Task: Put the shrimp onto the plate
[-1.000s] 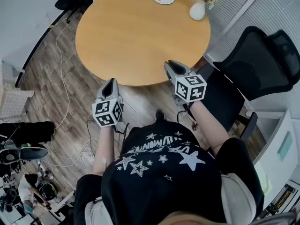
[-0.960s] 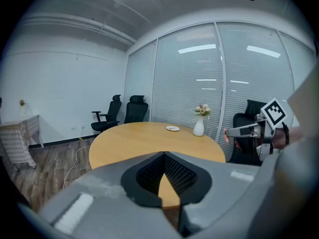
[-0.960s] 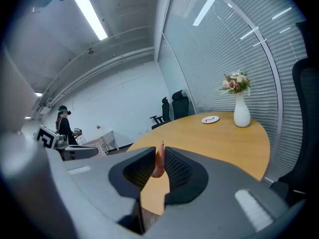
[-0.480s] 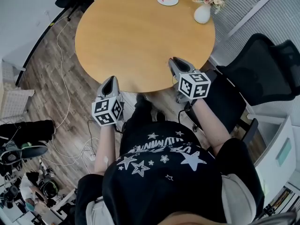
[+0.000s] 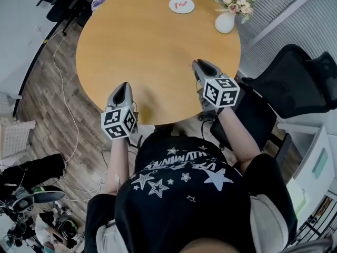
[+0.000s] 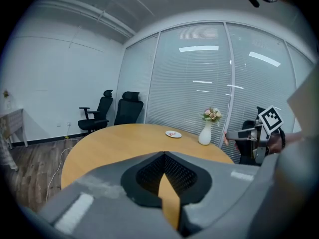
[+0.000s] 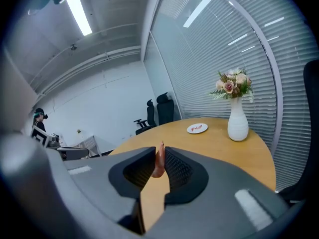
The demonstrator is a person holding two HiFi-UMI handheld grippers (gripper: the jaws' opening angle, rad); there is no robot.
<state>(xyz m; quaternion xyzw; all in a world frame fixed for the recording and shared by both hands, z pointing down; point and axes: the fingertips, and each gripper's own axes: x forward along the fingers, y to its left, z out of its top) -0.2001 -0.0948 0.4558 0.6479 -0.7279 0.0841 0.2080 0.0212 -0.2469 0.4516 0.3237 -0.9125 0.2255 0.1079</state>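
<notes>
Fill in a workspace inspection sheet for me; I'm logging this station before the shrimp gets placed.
Surface: round wooden table.
Job's things: shrimp between the right gripper's jaws; plate at the far edge, a reddish piece on it.
Clutter: vase of flowers.
Grippers: left gripper shut, nothing held; right gripper shut on shrimp.
Cables: white cable on the floor.
Surroundings: black office chair; blinds.
</notes>
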